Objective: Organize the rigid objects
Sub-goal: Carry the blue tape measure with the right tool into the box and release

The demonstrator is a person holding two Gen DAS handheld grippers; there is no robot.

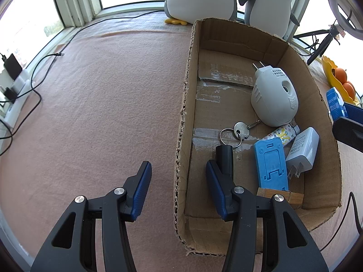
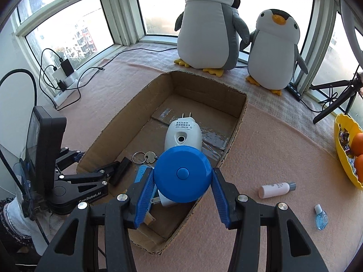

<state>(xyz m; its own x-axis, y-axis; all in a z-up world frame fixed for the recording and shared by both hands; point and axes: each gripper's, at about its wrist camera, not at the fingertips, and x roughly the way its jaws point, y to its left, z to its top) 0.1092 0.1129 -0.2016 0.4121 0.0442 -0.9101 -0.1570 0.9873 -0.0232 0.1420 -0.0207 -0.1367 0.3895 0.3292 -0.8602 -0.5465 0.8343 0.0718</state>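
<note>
A cardboard box lies on the pink cloth. It holds a white plug-in device, keys on a ring, a blue phone stand, a white charger, a patterned case, a wooden block and a black piece. My left gripper is open, straddling the box's left wall, the black piece beside its right finger. My right gripper is shut on a round blue tape measure above the box's near end.
Two plush penguins stand behind the box. A pink-white bottle and a small blue bottle lie right of it. A yellow bowl of oranges is at far right, a tripod beyond. Power strip with cables at left.
</note>
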